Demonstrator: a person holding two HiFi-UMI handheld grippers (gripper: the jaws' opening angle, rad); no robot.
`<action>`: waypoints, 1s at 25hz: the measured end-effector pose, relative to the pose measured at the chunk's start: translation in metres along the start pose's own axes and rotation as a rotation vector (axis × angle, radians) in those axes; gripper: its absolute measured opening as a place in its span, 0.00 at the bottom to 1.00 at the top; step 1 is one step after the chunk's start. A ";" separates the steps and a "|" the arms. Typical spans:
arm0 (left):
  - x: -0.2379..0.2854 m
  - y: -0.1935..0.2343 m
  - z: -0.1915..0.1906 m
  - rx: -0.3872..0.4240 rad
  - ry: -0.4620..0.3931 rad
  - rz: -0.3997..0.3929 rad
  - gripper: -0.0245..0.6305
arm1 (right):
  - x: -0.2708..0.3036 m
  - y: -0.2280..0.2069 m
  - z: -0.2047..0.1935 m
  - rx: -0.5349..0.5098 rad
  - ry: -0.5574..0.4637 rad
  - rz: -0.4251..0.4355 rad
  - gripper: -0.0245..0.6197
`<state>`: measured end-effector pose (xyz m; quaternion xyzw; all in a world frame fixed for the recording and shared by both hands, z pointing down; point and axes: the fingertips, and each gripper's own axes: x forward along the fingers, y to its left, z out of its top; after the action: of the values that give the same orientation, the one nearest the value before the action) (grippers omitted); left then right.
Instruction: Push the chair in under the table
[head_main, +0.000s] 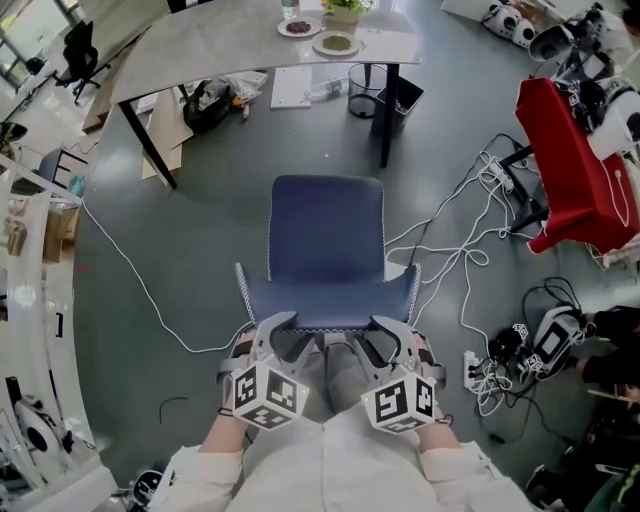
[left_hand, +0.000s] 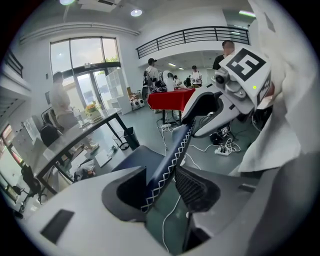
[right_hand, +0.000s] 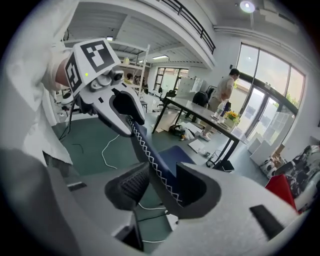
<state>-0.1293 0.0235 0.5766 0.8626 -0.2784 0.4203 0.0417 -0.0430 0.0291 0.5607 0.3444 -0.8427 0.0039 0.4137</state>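
Note:
A blue chair (head_main: 325, 235) with white zigzag stitching stands on the grey floor, its seat facing the grey table (head_main: 200, 45) farther ahead. Its backrest top edge (head_main: 328, 308) is nearest me. My left gripper (head_main: 292, 335) straddles the left part of that edge, with the backrest (left_hand: 172, 150) running between its jaws and a gap at the ribbed pad. My right gripper (head_main: 365, 335) straddles the right part the same way, the backrest (right_hand: 145, 150) passing between its parted jaws. Neither gripper clamps the backrest.
A black wire bin (head_main: 365, 90) and a table leg (head_main: 388, 110) stand ahead to the right of the chair. White cables (head_main: 470, 230) and a power strip (head_main: 472, 370) lie on the right. A red-draped stand (head_main: 570, 160) is far right. Papers (head_main: 292, 87) and a bag (head_main: 205, 100) lie under the table.

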 end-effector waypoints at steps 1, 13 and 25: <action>0.000 0.000 -0.001 0.002 -0.003 0.000 0.30 | 0.000 0.000 0.000 -0.013 0.007 -0.007 0.24; 0.000 0.003 -0.002 0.012 -0.009 -0.016 0.30 | 0.004 -0.001 0.001 0.005 0.024 -0.033 0.23; 0.004 0.003 0.006 0.047 -0.043 0.002 0.29 | 0.003 -0.010 -0.002 0.066 0.015 -0.090 0.24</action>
<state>-0.1243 0.0173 0.5752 0.8719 -0.2702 0.4081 0.0149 -0.0371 0.0202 0.5612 0.3952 -0.8228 0.0157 0.4080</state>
